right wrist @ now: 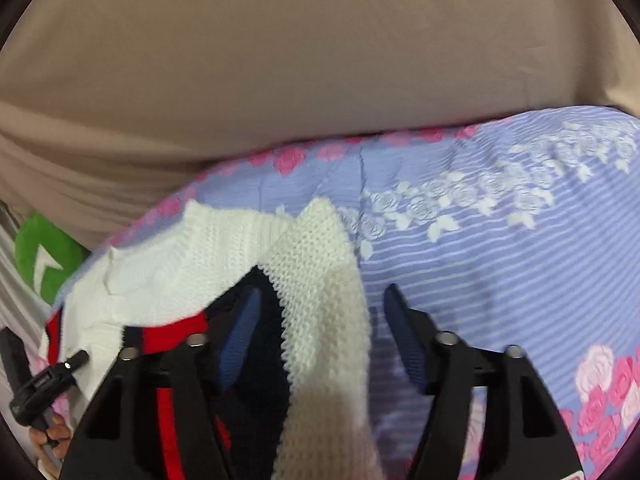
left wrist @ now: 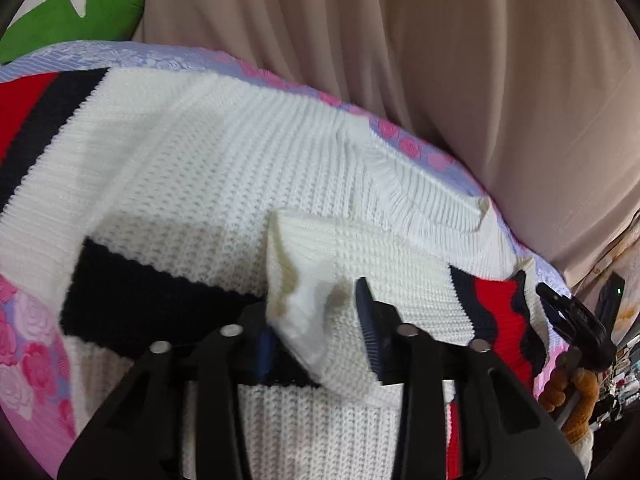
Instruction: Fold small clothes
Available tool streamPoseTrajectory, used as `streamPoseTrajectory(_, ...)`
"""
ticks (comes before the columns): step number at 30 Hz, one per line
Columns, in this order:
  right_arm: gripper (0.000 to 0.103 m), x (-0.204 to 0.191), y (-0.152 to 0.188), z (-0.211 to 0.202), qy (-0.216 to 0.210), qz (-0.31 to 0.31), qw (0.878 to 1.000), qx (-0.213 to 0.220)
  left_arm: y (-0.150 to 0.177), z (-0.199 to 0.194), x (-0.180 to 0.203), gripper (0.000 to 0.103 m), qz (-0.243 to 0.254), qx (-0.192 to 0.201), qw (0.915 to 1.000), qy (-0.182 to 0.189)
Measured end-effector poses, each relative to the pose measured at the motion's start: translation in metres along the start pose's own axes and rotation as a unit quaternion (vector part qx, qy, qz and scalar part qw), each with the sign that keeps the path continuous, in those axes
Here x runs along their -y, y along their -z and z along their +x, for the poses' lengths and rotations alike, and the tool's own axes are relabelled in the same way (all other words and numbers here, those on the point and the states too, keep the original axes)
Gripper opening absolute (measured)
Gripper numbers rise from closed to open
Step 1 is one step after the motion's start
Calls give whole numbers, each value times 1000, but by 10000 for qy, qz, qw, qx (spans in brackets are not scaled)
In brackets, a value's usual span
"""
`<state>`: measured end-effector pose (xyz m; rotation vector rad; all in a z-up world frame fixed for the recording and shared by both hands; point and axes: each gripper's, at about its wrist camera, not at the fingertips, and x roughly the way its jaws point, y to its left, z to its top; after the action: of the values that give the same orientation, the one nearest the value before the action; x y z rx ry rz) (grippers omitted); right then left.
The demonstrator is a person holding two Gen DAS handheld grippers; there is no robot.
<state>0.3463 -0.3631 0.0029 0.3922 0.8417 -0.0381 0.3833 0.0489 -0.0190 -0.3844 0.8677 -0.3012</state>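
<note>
A small white knit sweater (left wrist: 208, 152) with navy and red bands lies spread on a floral bedsheet (left wrist: 28, 320). My left gripper (left wrist: 316, 328) pinches a folded white sleeve (left wrist: 360, 248) of it between its blue pads, held over the sweater's body. The right gripper (left wrist: 576, 320) shows at the far right edge of that view. In the right wrist view my right gripper (right wrist: 320, 336) has its jaws spread; a flap of the sweater (right wrist: 320, 280) hangs between them, blurred. The left gripper (right wrist: 44, 384) shows at the lower left.
The sheet (right wrist: 500, 260) is lilac with white stripes and pink and white roses, open to the right of the sweater. A beige curtain (right wrist: 280, 60) hangs behind the bed. A green cushion with a white star (left wrist: 80, 0) sits at the back left.
</note>
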Motion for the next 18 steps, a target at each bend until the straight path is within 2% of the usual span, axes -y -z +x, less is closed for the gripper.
streamPoseTrajectory(1, 9, -6, 0, 2, 1, -121, 9999, -41, -2, 1, 2, 8, 99, 10, 10000, -5)
streamPoseTrajectory(2, 9, -9, -1, -5, -131, -124, 9997, 148, -5, -1, 5, 8, 132, 51, 9999, 56)
streamPoseTrajectory(4, 9, 1, -1, -34, -749, 210, 9935, 836, -11, -15, 10, 8, 267, 365, 9989, 159)
streamPoseTrajectory(5, 8, 10, 1, -44, -913, 425, 9888, 1102, -13, -22, 14, 7, 367, 539, 9978, 138)
streamPoseTrajectory(6, 8, 17, 3, -44, -869, 560, 9876, 1178, -15, -25, 17, 7, 455, 677, 9966, 74)
streamPoseTrajectory(7, 8, 26, 5, -32, -643, 649, 9909, 990, -15, -23, 18, 8, 519, 729, 9960, -40)
streamPoseTrajectory(9, 10, 39, 13, 7, -436, 757, 9961, 124, -15, -4, 16, 8, 503, 453, 9975, -194)
streamPoseTrajectory(10, 12, 43, 17, -1, -528, 854, 9945, 295, -12, 8, 13, 8, 504, 306, 9974, -408)
streamPoseTrajectory(11, 13, 43, 19, -12, -560, 878, 9940, 347, -8, 13, 9, 8, 478, 243, 9976, -448)
streamPoseTrajectory(12, 19, 41, 22, -31, -684, 824, 9930, 505, -5, 11, 5, 8, 409, 298, 9980, -368)
streamPoseTrajectory(14, 21, 36, 33, -63, -740, 542, 9933, 697, -2, -3, 1, 11, 233, 386, 9989, -142)
streamPoseTrajectory(16, 42, 33, 50, -87, -848, 365, 9934, 677, 2, -14, -1, 12, 268, 499, 9984, -91)
streamPoseTrajectory(17, 58, 35, 59, -90, -902, 361, 9937, 568, 5, -15, -1, 14, 306, 498, 9982, -113)
streamPoseTrajectory(18, 60, 37, 65, -89, -907, 377, 9942, 429, 8, -14, 0, 16, 335, 434, 9984, -142)
